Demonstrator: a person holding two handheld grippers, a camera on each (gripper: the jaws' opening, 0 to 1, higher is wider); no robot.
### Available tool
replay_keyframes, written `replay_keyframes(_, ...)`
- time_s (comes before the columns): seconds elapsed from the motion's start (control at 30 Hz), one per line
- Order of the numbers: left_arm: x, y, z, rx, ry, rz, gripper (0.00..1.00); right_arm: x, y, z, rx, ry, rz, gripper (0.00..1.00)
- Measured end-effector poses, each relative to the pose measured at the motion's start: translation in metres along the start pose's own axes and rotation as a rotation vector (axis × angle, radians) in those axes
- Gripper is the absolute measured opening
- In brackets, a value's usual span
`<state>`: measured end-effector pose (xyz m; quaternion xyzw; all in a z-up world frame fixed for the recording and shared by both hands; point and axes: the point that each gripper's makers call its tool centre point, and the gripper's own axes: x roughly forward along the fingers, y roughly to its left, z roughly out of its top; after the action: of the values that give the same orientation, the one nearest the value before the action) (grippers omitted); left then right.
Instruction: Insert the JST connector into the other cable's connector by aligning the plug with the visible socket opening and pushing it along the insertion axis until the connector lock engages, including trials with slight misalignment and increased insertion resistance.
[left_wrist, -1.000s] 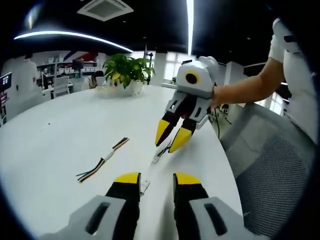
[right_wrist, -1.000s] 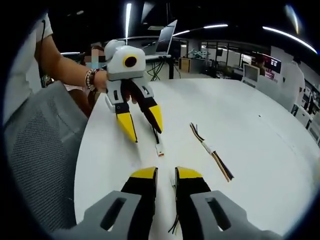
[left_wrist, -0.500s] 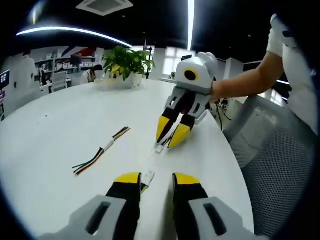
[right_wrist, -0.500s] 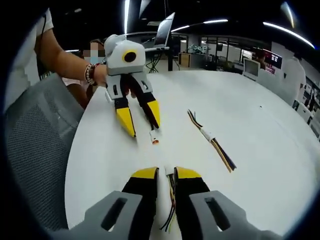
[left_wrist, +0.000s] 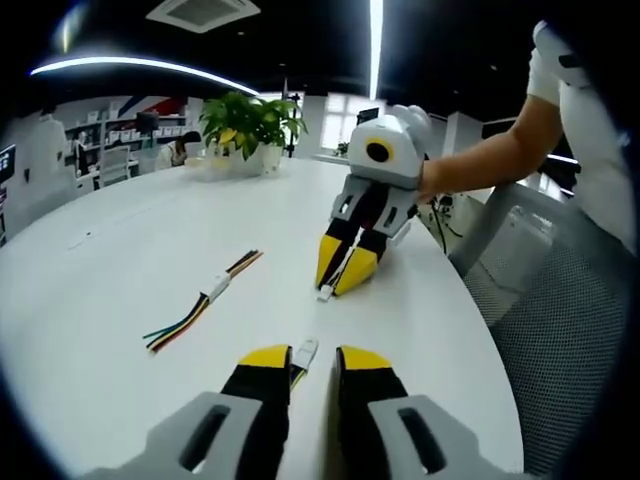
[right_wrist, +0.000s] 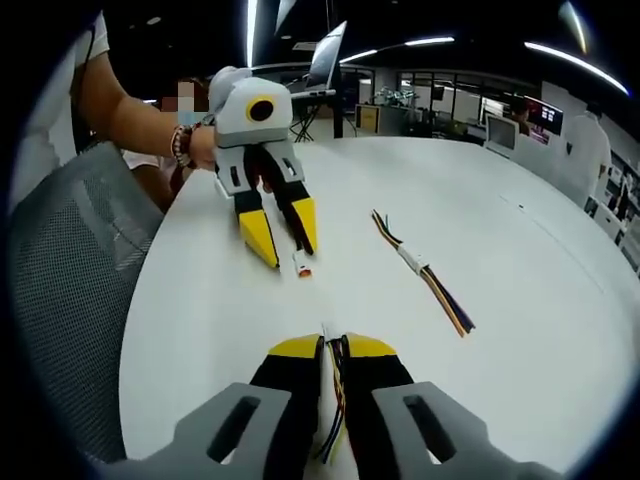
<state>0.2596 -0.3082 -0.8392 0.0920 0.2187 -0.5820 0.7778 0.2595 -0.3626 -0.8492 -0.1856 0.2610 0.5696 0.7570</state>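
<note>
JST connector (left_wrist: 305, 351), small white plug, multicoloured wires, nipped between left gripper (left_wrist: 302, 362) fingers, right likewise.

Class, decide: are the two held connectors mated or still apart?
Apart: the left gripper's connector and the right gripper's connector have bare table between them.

Left gripper (left_wrist: 303, 362) points forward, jaws nearly closed with a narrow gap. Right gripper (right_wrist: 333, 350) faces it, yellow-tipped jaws pinched nearly together. A bare forearm (left_wrist: 480, 170) reaches in behind it.

A white round table (left_wrist: 120, 260) carries a spare joined cable (left_wrist: 203, 303) and a potted plant (left_wrist: 247, 135).
</note>
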Motion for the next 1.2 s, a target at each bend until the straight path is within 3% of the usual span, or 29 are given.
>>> replay_keyframes(0.57,0.005,0.002,-0.002,0.045,0.0,0.001,0.01,-0.002,0.004,0.002,-0.011,-0.016,0.008,0.04)
replay_keyframes(0.83,0.006,-0.006,0.001,0.09,-0.007,-0.03,0.0,-0.005,0.005,0.005,-0.016,-0.024,0.016,0.04)
replay_keyframes(1.2,0.005,-0.014,0.013,0.121,-0.033,-0.05,0.0,0.0,0.022,0.029,-0.072,-0.061,0.065,0.04)
